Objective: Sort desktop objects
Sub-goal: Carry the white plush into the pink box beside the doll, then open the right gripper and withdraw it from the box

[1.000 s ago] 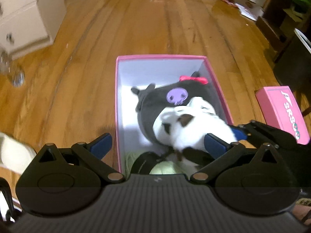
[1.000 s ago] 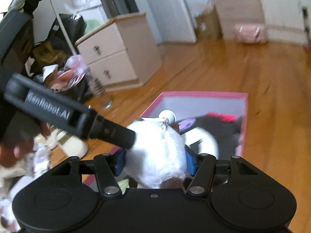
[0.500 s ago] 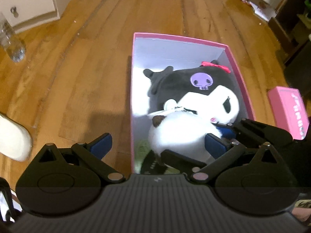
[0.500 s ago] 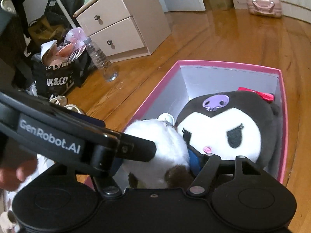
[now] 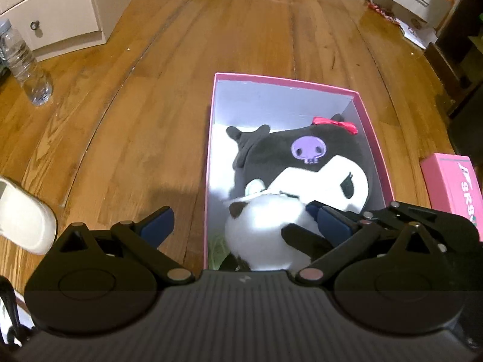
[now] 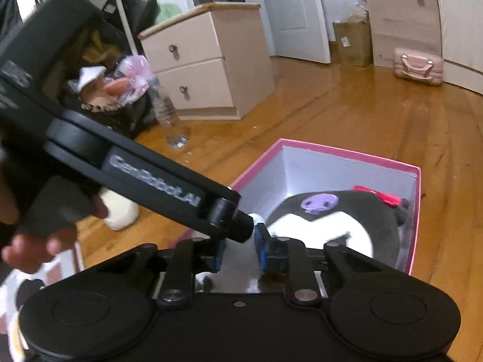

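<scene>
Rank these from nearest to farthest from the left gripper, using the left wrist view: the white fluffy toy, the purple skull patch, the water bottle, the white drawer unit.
From the left gripper:
1. White fluffy toy, right at the fingers, low in the pink box.
2. Purple skull patch, further in, on the black plush.
3. Water bottle, far left on the floor.
4. White drawer unit, top left, behind the bottle.

Fluffy cloth plush toy [image 5: 305, 163], matt cardboard box [image 5: 283, 81], glossy wooden floor [image 5: 135, 120].
</scene>
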`<action>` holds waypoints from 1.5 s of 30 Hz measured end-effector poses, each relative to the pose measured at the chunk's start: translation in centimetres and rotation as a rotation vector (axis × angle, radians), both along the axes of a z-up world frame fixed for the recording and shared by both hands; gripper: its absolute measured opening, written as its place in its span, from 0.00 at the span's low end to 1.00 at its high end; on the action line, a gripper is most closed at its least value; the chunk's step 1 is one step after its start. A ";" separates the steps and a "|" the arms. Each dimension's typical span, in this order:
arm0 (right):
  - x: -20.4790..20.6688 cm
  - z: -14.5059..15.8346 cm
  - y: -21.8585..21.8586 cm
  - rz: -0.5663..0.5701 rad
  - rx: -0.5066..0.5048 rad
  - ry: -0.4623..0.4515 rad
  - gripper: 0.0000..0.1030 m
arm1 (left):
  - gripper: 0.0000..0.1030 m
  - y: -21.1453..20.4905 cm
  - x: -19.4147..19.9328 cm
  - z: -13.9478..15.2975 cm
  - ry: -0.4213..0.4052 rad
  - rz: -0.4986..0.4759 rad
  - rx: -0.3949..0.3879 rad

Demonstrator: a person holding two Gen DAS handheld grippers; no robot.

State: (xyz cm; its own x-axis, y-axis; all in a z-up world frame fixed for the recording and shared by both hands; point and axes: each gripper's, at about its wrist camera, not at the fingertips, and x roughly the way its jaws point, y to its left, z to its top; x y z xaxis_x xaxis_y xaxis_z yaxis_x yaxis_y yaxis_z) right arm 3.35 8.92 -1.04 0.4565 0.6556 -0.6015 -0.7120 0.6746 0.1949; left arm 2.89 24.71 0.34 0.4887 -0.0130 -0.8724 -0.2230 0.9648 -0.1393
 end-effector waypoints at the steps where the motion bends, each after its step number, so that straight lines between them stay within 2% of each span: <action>1: 0.1 -0.1 0.2 0.002 -0.009 -0.003 0.24 | 1.00 0.1 0.1 -0.1 0.004 0.005 -0.006; 7: 0.9 -0.8 1.4 0.028 -0.086 -0.002 0.24 | 1.00 0.7 0.3 -0.9 0.020 0.022 -0.021; 14: 2.3 -2.1 1.1 -0.015 -0.125 0.079 0.26 | 1.00 0.7 0.4 -1.6 0.040 0.031 -0.040; 18: 2.3 -1.6 -1.0 -0.033 -0.082 0.151 0.37 | 1.00 0.2 0.0 -1.1 0.034 0.034 -0.043; 22: 1.1 -0.6 -4.8 -0.062 0.021 0.188 0.65 | 1.00 -0.6 -0.7 -0.2 0.005 0.014 -0.083; 24: 0.5 -0.1 -6.7 -0.076 0.047 0.187 0.68 | 1.00 -1.6 -0.7 0.1 -0.003 -0.005 -0.092; 26: 0.0 0.3 -8.5 -0.107 0.049 0.177 0.74 | 1.00 -2.6 -0.7 0.4 -0.016 -0.022 -0.093; 33: -0.6 2.2 -12.3 -0.154 -0.084 0.085 0.77 | 1.00 -9.3 0.0 3.0 -0.103 -0.162 -0.138; 35: -0.6 2.9 -14.4 -0.161 -0.129 0.076 0.86 | 1.00 -11.5 0.2 3.7 -0.123 -0.211 -0.158; 36: -0.6 3.1 -15.7 -0.161 -0.157 0.083 0.87 | 1.00 -12.7 0.4 3.7 -0.126 -0.233 -0.160; 38: -0.6 3.4 -18.2 -0.163 -0.183 0.097 0.87 | 1.00 -15.0 0.8 3.7 -0.130 -0.275 -0.162; 41: -0.7 3.7 -23.2 -0.220 -0.168 0.114 0.87 | 1.00 -18.5 1.7 3.1 -0.095 -0.304 -0.190; 43: -0.6 3.7 -26.5 -0.266 -0.182 0.101 0.88 | 1.00 -20.7 2.5 2.4 -0.073 -0.333 -0.246; 45: -0.1 3.5 -29.2 -0.313 -0.248 0.103 0.88 | 1.00 -23.0 3.2 1.7 -0.056 -0.357 -0.284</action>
State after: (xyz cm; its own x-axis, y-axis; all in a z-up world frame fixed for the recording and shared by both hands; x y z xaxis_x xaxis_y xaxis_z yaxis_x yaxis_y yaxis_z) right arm 3.22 -20.28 2.50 0.5397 0.3240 -0.7770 -0.4504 0.8909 0.0587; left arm 6.12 1.69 2.02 0.4568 -0.4240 -0.7821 0.1319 0.9017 -0.4117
